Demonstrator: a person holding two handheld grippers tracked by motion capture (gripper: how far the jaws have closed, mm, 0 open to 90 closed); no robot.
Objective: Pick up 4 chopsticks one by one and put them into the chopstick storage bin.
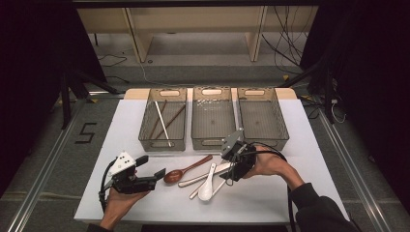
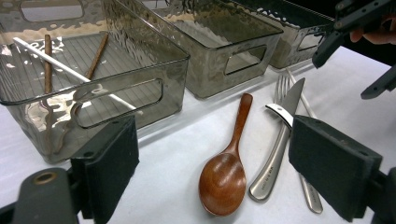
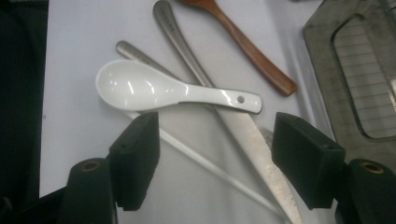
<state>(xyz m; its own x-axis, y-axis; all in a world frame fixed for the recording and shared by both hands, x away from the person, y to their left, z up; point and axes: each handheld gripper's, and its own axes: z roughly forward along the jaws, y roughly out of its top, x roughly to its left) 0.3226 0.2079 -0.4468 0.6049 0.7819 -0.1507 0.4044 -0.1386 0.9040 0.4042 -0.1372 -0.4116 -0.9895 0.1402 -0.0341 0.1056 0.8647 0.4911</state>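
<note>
The right gripper (image 3: 215,154) hangs with jaws spread wide and nothing between the pads, just above the cutlery heap on the table (image 3: 70,46). The white ceramic spoon (image 3: 163,88) lies just beyond its fingertips, resting across a steel knife (image 3: 243,130) and a white chopstick (image 3: 210,165).

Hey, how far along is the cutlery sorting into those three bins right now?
Early on. Done: three chopsticks lie in the left bin; the middle bin and right bin hold nothing. In hand: the right gripper hangs open over the white spoon, gripping nothing yet. Left on the table: wooden spoon, knife, fork, one white chopstick.
</note>
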